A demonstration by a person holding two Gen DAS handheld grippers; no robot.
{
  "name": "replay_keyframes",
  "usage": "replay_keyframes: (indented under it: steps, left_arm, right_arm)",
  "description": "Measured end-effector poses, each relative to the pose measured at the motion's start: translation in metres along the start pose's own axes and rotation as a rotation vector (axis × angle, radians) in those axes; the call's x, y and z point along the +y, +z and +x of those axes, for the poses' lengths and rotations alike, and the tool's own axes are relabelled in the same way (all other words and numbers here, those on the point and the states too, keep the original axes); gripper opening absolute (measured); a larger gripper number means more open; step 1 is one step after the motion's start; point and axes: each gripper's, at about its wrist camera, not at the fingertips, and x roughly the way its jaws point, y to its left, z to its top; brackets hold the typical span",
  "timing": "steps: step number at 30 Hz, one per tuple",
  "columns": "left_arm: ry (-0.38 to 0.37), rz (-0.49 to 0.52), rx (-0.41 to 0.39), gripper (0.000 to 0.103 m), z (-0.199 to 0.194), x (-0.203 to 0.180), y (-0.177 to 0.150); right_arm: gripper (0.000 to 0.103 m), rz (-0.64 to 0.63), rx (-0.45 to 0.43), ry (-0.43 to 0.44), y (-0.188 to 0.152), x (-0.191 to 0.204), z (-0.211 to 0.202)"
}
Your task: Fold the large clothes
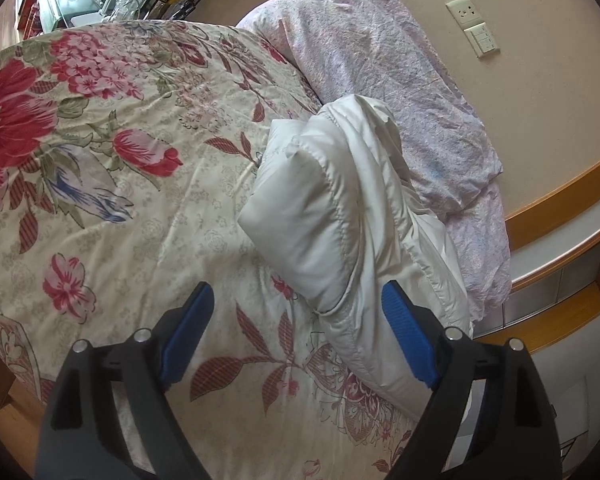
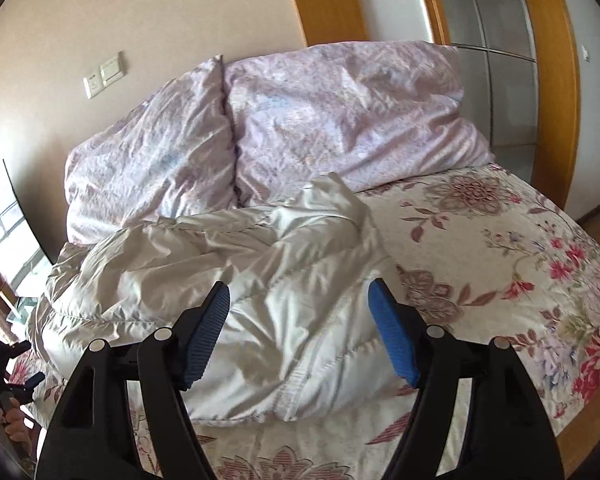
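Bed (image 2: 480,240): jacket (image 2: 260,280) beyond parted tongs (image 2: 298,300)

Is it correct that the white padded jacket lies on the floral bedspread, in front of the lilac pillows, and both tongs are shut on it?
Not quite. The white padded jacket does lie on the floral bedspread before the lilac pillows, but both wrist views show open tongs: left tongs and right tongs grip nothing.
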Motion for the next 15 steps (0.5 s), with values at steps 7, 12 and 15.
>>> replay_keyframes:
  steps: [7, 12, 15]
  left_arm:
    - [-0.021, 0.003, 0.019, 0.088, 0.016, -0.015, 0.006]
    - [-0.015, 0.013, 0.005, 0.088, 0.022, -0.023, 0.011]
    - [-0.012, 0.006, 0.0, 0.088, 0.025, -0.024, 0.014]
  right_arm:
    - [0.073, -0.116, 0.068, 0.084, -0.002, 0.067, 0.04]
    - [0.073, -0.153, 0.106, 0.123, -0.011, 0.098, 0.059]
    - [0.072, -0.18, 0.093, 0.122, -0.012, 0.111, 0.061]
